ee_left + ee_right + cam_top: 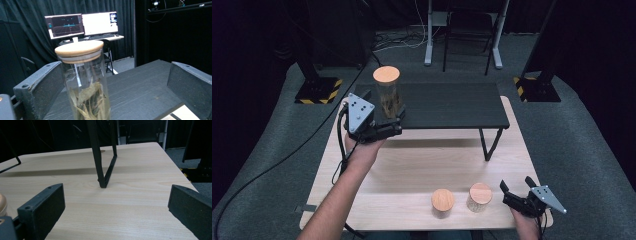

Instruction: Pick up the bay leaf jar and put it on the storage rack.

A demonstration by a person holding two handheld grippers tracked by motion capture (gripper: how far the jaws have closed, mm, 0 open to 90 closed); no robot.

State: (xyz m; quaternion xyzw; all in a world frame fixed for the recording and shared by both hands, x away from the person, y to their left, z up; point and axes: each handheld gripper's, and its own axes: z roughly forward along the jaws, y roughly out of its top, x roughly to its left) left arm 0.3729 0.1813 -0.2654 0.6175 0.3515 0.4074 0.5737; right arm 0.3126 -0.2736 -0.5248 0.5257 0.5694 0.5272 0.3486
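The left gripper [388, 121] is held at the near left corner of the black shelf [452, 105], its jaws spread wide on either side of a tall glass jar [387, 95]. In the left gripper view the jar [85, 82] stands close to the left jaw, with a clear gap to the right one, and neither pad visibly presses on the glass. The jar stands upright on the shelf, its long axis vertical and its round wooden lid [79, 48] pointing straight up; dried leaves fill its lower part. Near the front right edge of the wooden table [412, 165], the right gripper [518, 192] has its jaws apart with nothing between them. Two shorter jars [443, 202] [480, 197] with wooden lids stand upright just to its left.
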